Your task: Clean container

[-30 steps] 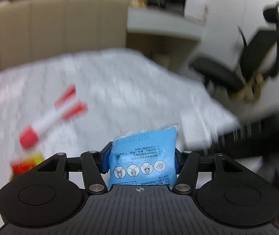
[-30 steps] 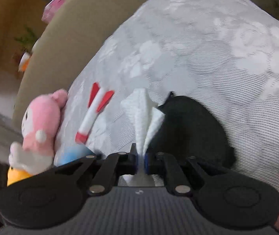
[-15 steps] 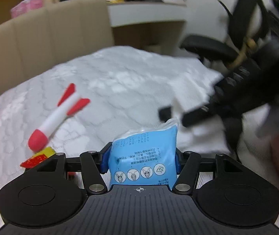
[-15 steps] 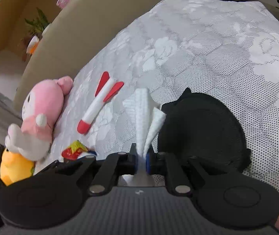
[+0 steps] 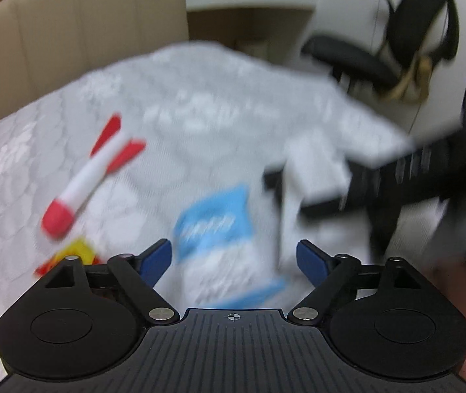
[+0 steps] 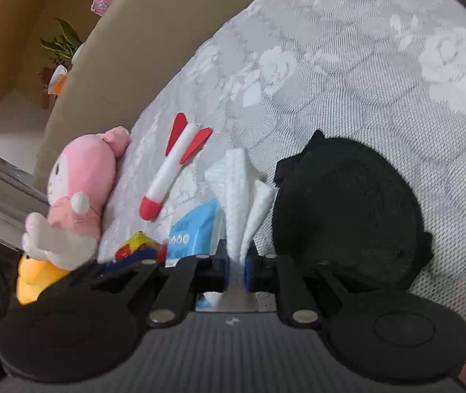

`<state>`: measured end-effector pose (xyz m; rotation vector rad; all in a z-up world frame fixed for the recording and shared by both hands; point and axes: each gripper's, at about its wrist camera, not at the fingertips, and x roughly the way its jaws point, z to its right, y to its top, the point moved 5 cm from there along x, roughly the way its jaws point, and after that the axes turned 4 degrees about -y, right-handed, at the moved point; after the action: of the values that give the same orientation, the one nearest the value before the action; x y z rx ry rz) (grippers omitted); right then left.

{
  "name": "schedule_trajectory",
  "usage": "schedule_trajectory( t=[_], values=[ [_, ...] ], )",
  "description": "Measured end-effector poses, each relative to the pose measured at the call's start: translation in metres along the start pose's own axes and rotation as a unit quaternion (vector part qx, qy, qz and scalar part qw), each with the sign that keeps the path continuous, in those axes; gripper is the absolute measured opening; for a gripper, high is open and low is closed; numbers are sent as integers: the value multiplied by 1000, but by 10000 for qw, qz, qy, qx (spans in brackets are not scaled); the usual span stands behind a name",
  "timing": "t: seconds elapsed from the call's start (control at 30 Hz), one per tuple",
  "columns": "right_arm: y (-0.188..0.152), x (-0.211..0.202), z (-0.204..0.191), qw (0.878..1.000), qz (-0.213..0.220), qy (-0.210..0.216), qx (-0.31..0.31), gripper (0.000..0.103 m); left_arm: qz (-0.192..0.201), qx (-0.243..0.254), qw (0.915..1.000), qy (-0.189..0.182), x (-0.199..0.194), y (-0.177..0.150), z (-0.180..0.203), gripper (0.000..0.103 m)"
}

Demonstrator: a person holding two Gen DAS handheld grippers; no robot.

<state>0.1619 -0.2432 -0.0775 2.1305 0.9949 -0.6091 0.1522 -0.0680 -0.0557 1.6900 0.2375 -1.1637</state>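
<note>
My right gripper [image 6: 237, 262] is shut on a white wipe [image 6: 238, 190] that sticks up between its fingers. Just to its right a round black container [image 6: 347, 216] lies on the white lace bedspread [image 6: 347, 65]. My left gripper [image 5: 233, 258] is open and empty. The blue wipes packet [image 5: 215, 229] lies blurred on the bedspread just ahead of it, and it also shows in the right wrist view [image 6: 193, 232]. The right gripper with its wipe shows blurred at the right of the left wrist view [image 5: 314, 177].
A red and white toy rocket [image 6: 174, 177] lies left of the wipe, also in the left wrist view [image 5: 92, 177]. A pink plush [image 6: 76, 193], a yellow plush [image 6: 33, 278] and a red-yellow wrapper [image 6: 138, 245] sit at the left. A beige headboard [image 5: 69, 32] and a black office chair [image 5: 396, 46] stand behind.
My left gripper has opened and let go of the blue packet, which now lies on the bedspread. My right gripper still holds the wipe beside the black container.
</note>
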Motion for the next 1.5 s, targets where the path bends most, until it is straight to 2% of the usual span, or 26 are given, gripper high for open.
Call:
schedule_trajectory(
  t=[0.1,0.2,0.27,0.3,0.33,0.37,0.4,0.47,0.53,0.6,0.63,0.73,0.77,0.8,0.87,0.93,1.0,1.07,1.1,1.13,1.2,1.27,1.33,1.37,1.43,1.5],
  values=[
    [2,-1,4,9999,-2,65,144,13,-359,-324,9988,12,2,-16,-1,93],
    [4,-1,8,9996,14,118,259,13,-420,-951,9946,-21,11,-16,1,94],
    [4,-3,8,9996,41,128,259,13,-412,-1240,9913,132,24,-12,2,94],
    [3,-4,8,9996,62,102,241,13,-387,-1276,9908,235,31,-10,3,91],
    [3,-6,9,9997,90,55,223,13,-328,-1208,9915,358,38,-8,4,78],
    [3,-8,11,9996,128,1,233,13,-284,-1166,9921,356,40,-6,5,48],
    [3,-10,13,9995,161,-15,271,13,-248,-1142,9927,310,41,-4,5,45],
    [4,-12,16,9992,188,51,353,13,-184,-1678,9851,-315,35,-2,-2,44],
    [4,-13,8,9990,133,285,304,13,-123,-2603,9599,-1032,23,-6,-16,44],
    [3,-11,-8,9980,61,614,149,13,-122,-3307,9327,-1430,12,-17,-29,45],
    [2,-10,-17,9969,26,778,71,12,-120,-3532,9229,-1531,7,-23,-35,45],
    [-2,4,-39,9929,-276,1156,-37,12,-98,-3892,9079,-1556,-2,-40,-52,42],
    [-4,12,-44,9910,-443,1262,-13,12,-102,-4083,8991,-1573,-3,-46,-59,42],
    [-7,21,-49,9886,-616,1371,-14,12,-99,-4329,8872,-1592,-3,-52,-67,42],
    [-13,37,-60,9840,-931,1517,-33,12,-52,-4943,8542,-1611,-5,-66,-87,42],
    [-17,52,-64,9874,-1029,1196,-156,12,78,-5475,8217,-1581,-10,-79,-109,44],
    [-20,60,-60,9917,-970,755,-386,12,169,-5798,8004,-1515,-17,-90,-126,49],
    [-24,64,-53,9932,-985,306,-549,12,167,-6009,7844,-1525,-22,-98,-136,50],
    [-24,64,-48,9936,-939,79,-630,11,136,-6037,7830,-1491,-26,-99,-138,50],
    [-23,62,-44,9938,-835,-150,-720,10,116,-5985,7880,-1437,-30,-99,-138,52],
    [-15,50,-37,9949,-508,-433,-752,10,117,-5619,8178,-1235,-42,-93,-133,64],
    [-2,29,-28,9977,-113,-425,-519,9,180,-4986,8637,-716,-56,-81,-124,76],
    [12,6,-15,9995,236,-211,-71,9,361,-4036,9141,138,-72,-66,-106,86],
    [19,-6,-7,9991,388,-110,117,9,480,-3620,9295,528,-79,-58,-97,89],
    [29,-28,9,9971,646,37,408,9,750,-3097,9437,884,-89,-46,-77,91],
    [37,-46,27,9941,884,0,635,11,879,-2729,9567,496,-86,-30,-51,94]
  ],
)
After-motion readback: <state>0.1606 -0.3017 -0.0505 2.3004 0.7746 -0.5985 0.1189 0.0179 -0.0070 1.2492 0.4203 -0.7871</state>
